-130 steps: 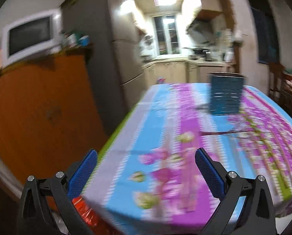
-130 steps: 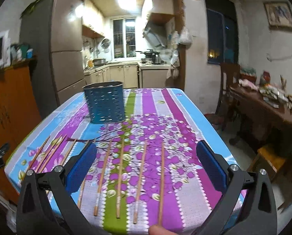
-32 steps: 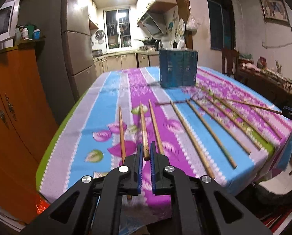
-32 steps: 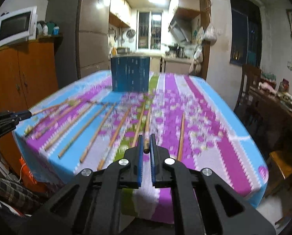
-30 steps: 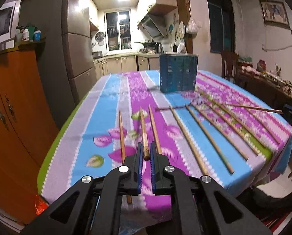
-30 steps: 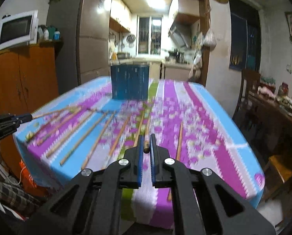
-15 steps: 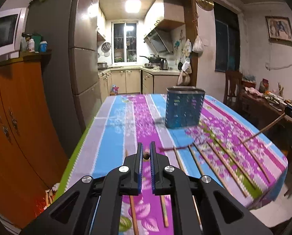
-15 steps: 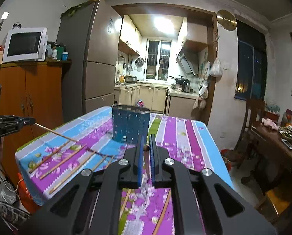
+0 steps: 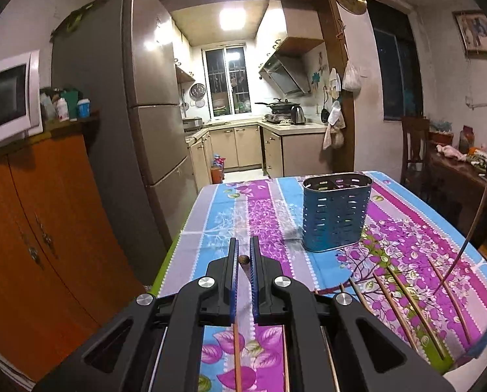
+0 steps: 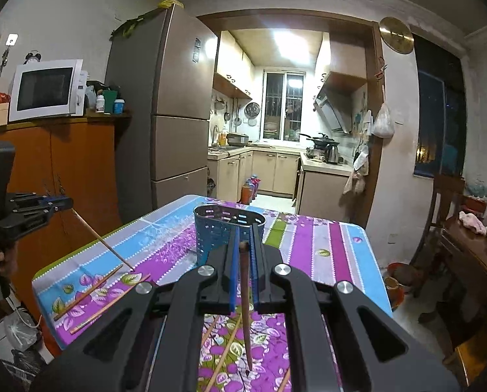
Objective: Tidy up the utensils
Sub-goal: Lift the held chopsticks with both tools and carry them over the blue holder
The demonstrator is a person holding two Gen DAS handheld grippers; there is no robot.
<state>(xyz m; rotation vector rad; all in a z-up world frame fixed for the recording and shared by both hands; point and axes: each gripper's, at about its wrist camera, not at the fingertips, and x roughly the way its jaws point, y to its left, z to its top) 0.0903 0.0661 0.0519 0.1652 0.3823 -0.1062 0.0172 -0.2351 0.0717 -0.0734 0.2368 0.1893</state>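
Your left gripper is clenched on a chopstick, whose butt shows between the blue pads; in the right view its shaft slants down to the cloth, left of the holder. Your right gripper is clenched on another chopstick, which hangs tip-down in front of the holder; from the left view it shows as a thin stick right of the holder.

A second ago both sticks lay flat among the others on the table with your jaws already closed on their ends. Now both are lifted, the cameras look down from higher, and the holder's open rim and divider show. The remaining chopsticks still lie in front of the holder, spread over the cloth
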